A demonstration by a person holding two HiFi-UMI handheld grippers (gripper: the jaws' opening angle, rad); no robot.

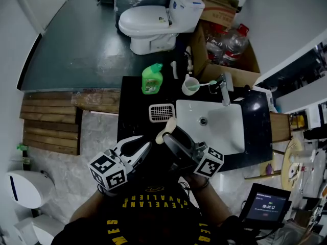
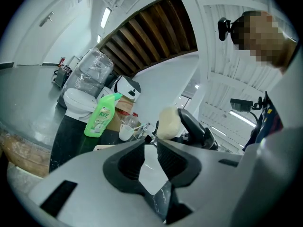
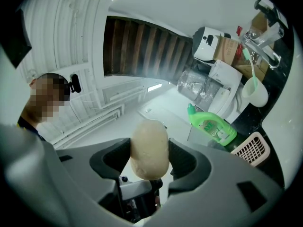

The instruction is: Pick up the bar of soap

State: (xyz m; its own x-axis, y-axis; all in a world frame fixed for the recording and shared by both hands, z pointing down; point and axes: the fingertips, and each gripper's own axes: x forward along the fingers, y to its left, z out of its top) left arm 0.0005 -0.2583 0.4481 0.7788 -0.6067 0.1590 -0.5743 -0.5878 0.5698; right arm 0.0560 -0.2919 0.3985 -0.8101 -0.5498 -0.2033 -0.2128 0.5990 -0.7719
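The cream, oval bar of soap point(image 1: 165, 128) point(image 3: 149, 148) is clamped between the jaws of my right gripper point(image 1: 167, 132) point(image 3: 149, 150), held in the air over the black counter point(image 1: 134, 114) just left of the white sink point(image 1: 217, 124). The left gripper view shows the soap point(image 2: 169, 123) at the tip of the dark right gripper. My left gripper point(image 1: 145, 148) point(image 2: 151, 146) hovers beside it at the counter's front edge. Its jaws stand slightly apart with nothing between them.
A white slotted soap basket point(image 1: 161, 112) point(image 3: 251, 148) lies on the counter beyond the grippers. Behind it stand a green bottle point(image 1: 152, 79) point(image 2: 102, 115), a cup with a toothbrush point(image 1: 190, 86) and the faucet point(image 1: 225, 88). A toilet point(image 1: 153, 24) and a cardboard box point(image 1: 225, 50) are further back.
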